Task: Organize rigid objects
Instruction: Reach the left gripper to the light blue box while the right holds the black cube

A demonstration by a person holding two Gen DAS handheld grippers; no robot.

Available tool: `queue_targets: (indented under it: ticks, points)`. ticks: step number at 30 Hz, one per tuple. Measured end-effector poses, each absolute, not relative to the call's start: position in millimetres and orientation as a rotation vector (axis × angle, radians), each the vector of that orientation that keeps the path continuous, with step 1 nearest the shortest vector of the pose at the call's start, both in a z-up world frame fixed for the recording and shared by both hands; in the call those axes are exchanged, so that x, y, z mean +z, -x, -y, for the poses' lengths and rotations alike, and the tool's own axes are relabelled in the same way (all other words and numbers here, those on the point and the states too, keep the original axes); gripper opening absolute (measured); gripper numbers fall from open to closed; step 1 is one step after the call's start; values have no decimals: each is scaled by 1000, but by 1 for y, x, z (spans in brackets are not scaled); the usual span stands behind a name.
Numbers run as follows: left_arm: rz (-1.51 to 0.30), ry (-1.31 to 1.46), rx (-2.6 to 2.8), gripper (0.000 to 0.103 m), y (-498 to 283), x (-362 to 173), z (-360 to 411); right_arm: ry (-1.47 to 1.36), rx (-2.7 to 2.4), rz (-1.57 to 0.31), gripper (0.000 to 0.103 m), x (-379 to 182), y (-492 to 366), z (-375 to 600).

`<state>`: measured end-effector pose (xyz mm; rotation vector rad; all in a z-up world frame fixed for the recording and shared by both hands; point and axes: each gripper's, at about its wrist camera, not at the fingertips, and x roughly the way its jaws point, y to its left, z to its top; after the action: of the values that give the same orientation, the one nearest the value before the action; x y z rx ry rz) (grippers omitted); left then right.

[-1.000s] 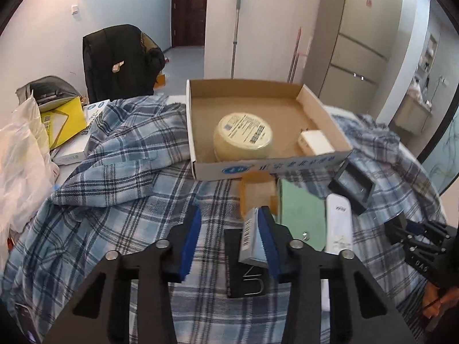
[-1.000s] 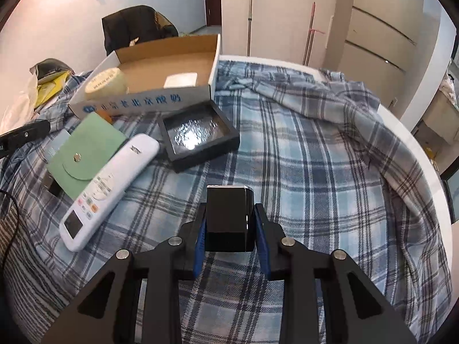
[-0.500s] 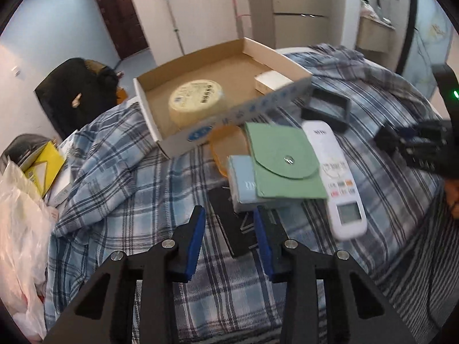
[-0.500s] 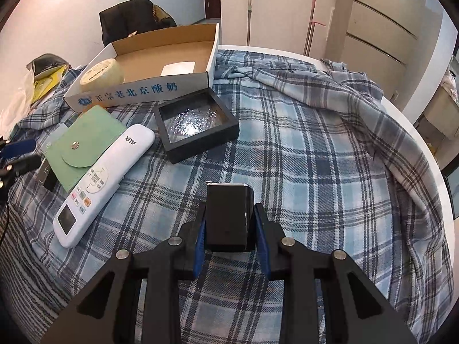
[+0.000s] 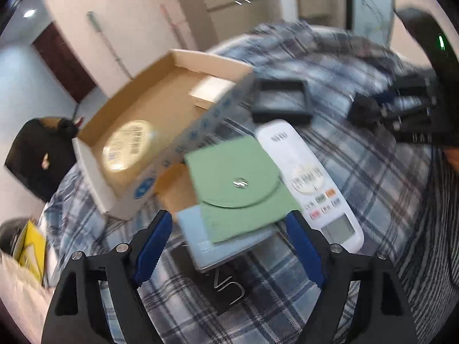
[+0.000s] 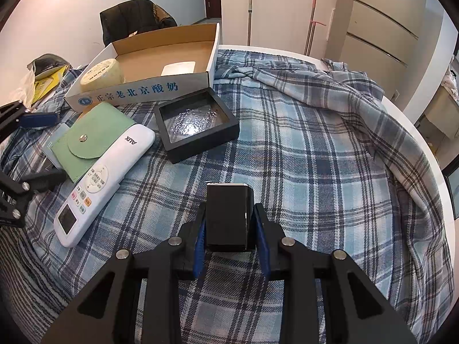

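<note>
My right gripper [image 6: 229,230] is shut on a small black box [image 6: 228,215] and holds it over the plaid cloth. My left gripper [image 5: 229,240] is open wide, its jaws on either side of a pale blue flat box [image 5: 226,243] topped by a green snap pouch [image 5: 238,186]. A white remote [image 5: 309,183] lies to the right of the pouch. The cardboard box [image 6: 149,91] holds a round yellow tin [image 6: 100,74] and a white packet [image 6: 178,67]. A black frame box [image 6: 196,124] lies in front of it.
A black flat card [image 5: 226,283] lies under the blue box on the plaid cloth [image 6: 315,157] covering the round table. A dark jacket on a chair [image 6: 134,18] and yellow items [image 5: 31,246] are at the far left. Cupboards stand behind.
My left gripper has opened wide and moved closer to the stacked pouch and blue box, swinging right; its view is blurred. My right gripper still holds the black box, nearly still.
</note>
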<state>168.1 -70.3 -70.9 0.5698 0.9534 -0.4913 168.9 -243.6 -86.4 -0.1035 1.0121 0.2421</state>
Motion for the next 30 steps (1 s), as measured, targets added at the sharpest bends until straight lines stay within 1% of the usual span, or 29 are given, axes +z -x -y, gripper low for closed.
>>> queue_targets:
  ticks: [5, 11, 16, 19, 21, 23, 24, 25, 28, 30]
  points:
    - [-940, -668, -586, 84, -165, -77, 73, 105, 244, -1012, 29, -86, -168, 243]
    - [-962, -692, -674, 84, -179, -82, 70, 104, 244, -1012, 29, -86, -168, 243]
    - [-957, -669, -719, 84, -186, -83, 71, 104, 244, -1013, 29, -86, -168, 243]
    - [-962, -607, -712, 83, -192, -83, 68, 104, 245, -1013, 29, -86, -168, 243]
    - [-970, -538, -723, 73, -194, -77, 62, 104, 245, -1013, 29, -86, -168, 243]
    - [-985, -473, -729, 50, -196, -73, 57, 104, 245, -1013, 29, -86, -168, 243]
    - [-1008, -432, -744, 43, -197, -71, 54, 103, 245, -1013, 29, -86, -168, 243]
    - [-1024, -407, -749, 39, -197, -69, 51, 103, 245, -1013, 29, -86, -168, 243]
    - [-1022, -485, -717, 38, -185, -69, 55, 104, 245, -1013, 29, -86, -168, 243]
    - [-980, -560, -682, 40, -175, -69, 57, 104, 246, -1013, 29, -86, -168, 243]
